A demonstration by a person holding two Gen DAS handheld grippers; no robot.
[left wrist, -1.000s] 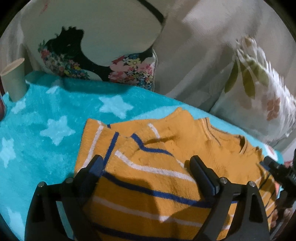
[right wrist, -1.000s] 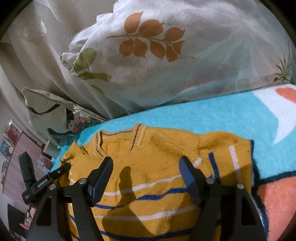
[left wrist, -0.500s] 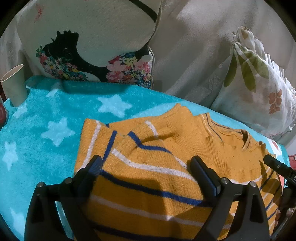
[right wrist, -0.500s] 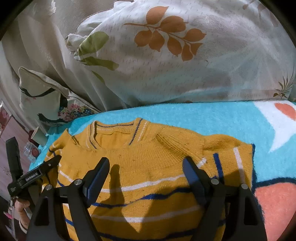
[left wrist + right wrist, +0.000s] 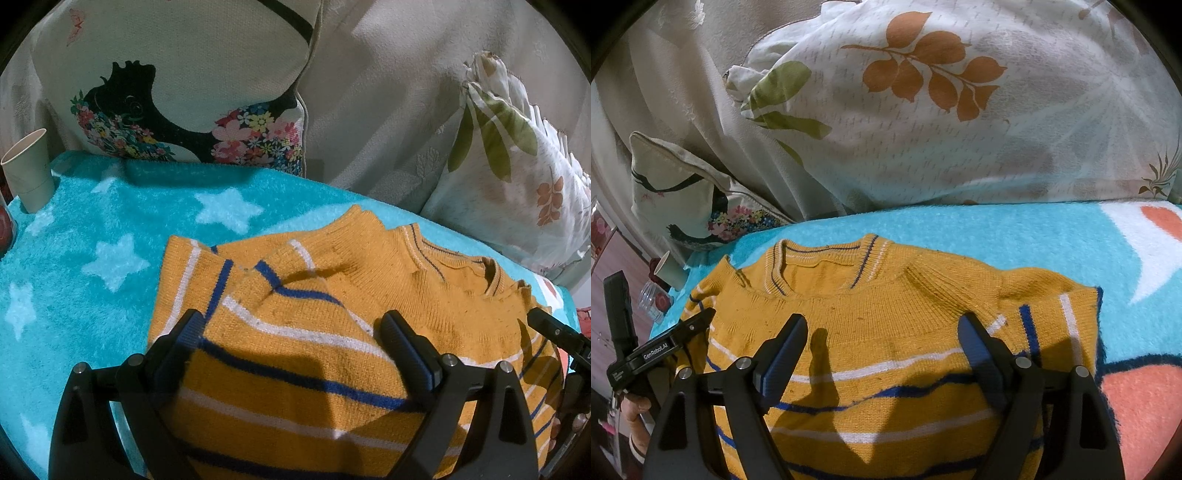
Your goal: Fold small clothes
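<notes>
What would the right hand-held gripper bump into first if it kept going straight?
Most likely the sweater. The open right hand-held gripper points down at its chest, just below the collar.

Sweater on blanket, pillows behind, cup far left.

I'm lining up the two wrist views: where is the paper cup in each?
Left wrist: paper cup at the far left edge, upright on the turquoise blanket.
Right wrist: same cup, small, at the left, beyond the sweater.
Shared landmark: the floral silhouette cushion.
</notes>
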